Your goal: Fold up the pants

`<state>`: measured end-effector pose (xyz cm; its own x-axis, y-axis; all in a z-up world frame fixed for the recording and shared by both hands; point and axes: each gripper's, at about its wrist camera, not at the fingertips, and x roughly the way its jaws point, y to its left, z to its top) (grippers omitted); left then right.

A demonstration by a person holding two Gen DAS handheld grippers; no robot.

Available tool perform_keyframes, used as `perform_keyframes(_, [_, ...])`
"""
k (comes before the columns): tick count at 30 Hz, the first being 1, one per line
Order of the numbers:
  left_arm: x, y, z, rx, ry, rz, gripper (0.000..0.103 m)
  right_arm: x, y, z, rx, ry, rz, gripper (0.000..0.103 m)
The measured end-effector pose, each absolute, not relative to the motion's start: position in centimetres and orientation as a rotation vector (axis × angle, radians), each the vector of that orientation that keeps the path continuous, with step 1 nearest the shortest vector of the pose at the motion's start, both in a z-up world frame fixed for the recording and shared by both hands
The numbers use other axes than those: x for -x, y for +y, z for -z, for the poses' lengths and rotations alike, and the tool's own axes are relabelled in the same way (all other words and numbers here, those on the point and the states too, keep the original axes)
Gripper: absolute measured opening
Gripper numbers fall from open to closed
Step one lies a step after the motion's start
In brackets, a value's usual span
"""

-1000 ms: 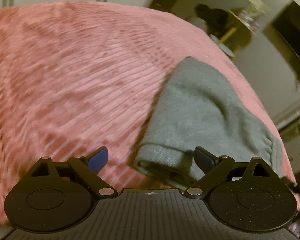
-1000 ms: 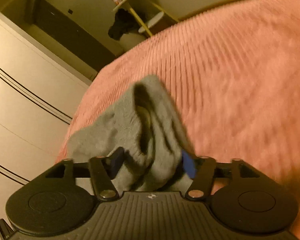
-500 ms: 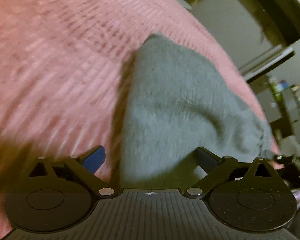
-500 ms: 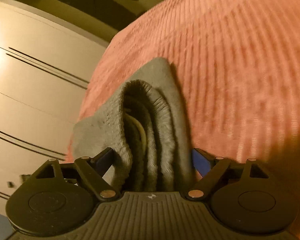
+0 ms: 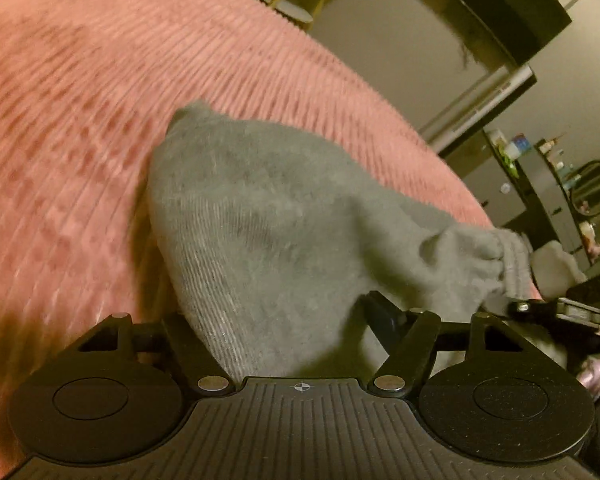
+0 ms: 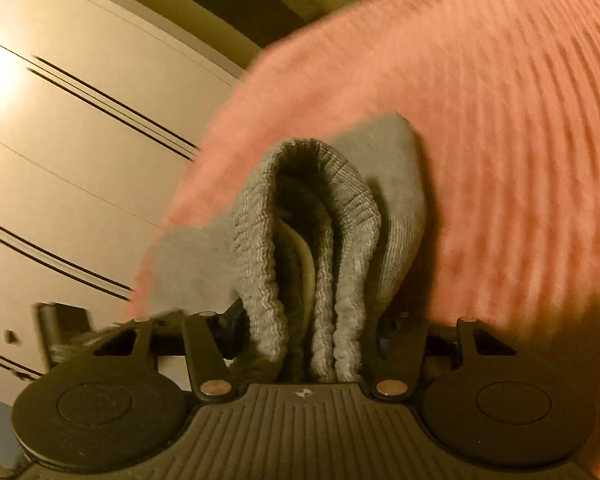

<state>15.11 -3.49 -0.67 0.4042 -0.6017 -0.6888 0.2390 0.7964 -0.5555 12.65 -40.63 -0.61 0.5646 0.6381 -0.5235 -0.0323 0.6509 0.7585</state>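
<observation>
The grey pants (image 5: 268, 216) lie folded in a thick bundle on the pink ribbed bedspread (image 5: 80, 100). My left gripper (image 5: 284, 320) has one end of the bundle between its fingers and looks shut on it. My right gripper (image 6: 308, 320) is shut on the other end, where the ribbed waistband (image 6: 340, 216) stands folded in several layers between the fingers. The right gripper also shows at the right edge of the left wrist view (image 5: 560, 308), at the waistband end. The fingertips are mostly hidden by cloth.
The bedspread (image 6: 500, 120) fills most of both views. A white wardrobe (image 6: 80, 140) stands beyond the bed's edge. A small round side table (image 5: 288, 4) and shelves with bottles and a round mirror (image 5: 592, 188) stand past the bed.
Both grippers have moved in onto the ends of the bundle. The cloth now sits deep between each pair of fingers, and both pairs have narrowed onto it.
</observation>
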Motion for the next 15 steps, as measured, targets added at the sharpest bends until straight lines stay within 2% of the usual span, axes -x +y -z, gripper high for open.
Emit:
perform_keyframes(6, [-15.7,-4.8,-3.7,0.434,0.915,0.585,0.071,-13.5,-39.6,-3.8,-0.735,0.785,-0.482,0.052])
perform_keyframes(8, [-16.4,-4.8,-4.9,0.42,0.888,0.547,0.074,-13.8,-39.7,-4.9,-0.694,0.755,-0.458,0.053])
perform_keyframes(9, [-16.8,-5.0,-5.3,0.398,0.878,0.494,0.08,-14.0,-39.9,-5.5,-0.693,0.745,-0.436,0.054])
perform_keyframes(11, [-17.1,-5.2,-5.8,0.344,0.859,0.33,0.091,-14.3,-41.3,-5.9,-0.668,0.747,-0.337,0.072])
perform_keyframes(12, [-16.9,-5.2,-6.0,0.31,0.84,0.252,0.096,-14.4,-41.6,-6.0,-0.639,0.754,-0.263,0.076])
perform_keyframes(15, [-15.2,-5.4,-6.2,0.243,0.796,0.201,0.097,-12.4,-42.1,-6.3,-0.542,0.681,-0.095,0.078])
